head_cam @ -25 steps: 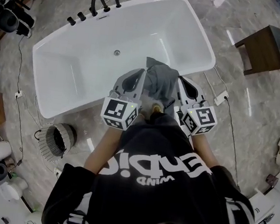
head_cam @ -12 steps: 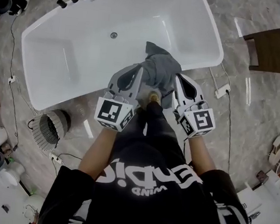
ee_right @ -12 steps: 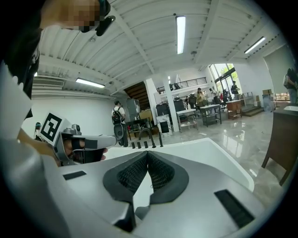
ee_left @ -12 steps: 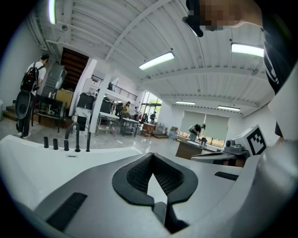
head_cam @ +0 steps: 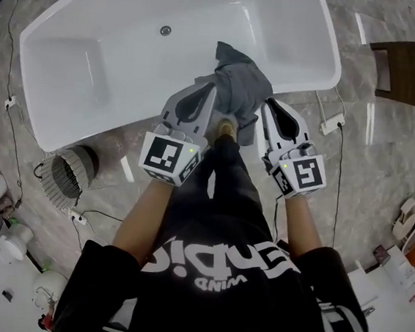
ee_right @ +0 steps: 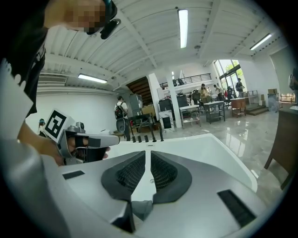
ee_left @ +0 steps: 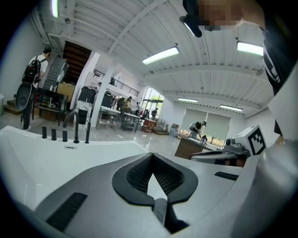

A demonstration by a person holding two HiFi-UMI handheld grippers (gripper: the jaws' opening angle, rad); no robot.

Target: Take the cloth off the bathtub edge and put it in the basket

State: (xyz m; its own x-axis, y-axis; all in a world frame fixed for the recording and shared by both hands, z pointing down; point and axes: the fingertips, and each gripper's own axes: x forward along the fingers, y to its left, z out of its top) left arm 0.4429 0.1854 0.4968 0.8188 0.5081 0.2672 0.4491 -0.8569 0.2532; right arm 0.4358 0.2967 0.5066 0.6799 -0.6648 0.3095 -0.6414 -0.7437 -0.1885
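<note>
Head view: cloth (head_cam: 237,91), flatter a second ago, now bunches up on the bathtub (head_cam: 115,63) rim.
Left gripper (head_cam: 213,88), right gripper (head_cam: 266,103): both look clenched on it.
Meaning: basket (head_cam: 67,172) next.

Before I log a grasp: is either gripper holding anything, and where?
Seemingly nothing: the left gripper and right gripper are shut with no cloth in their jaws; the cloth lies between them on the tub edge.
</note>
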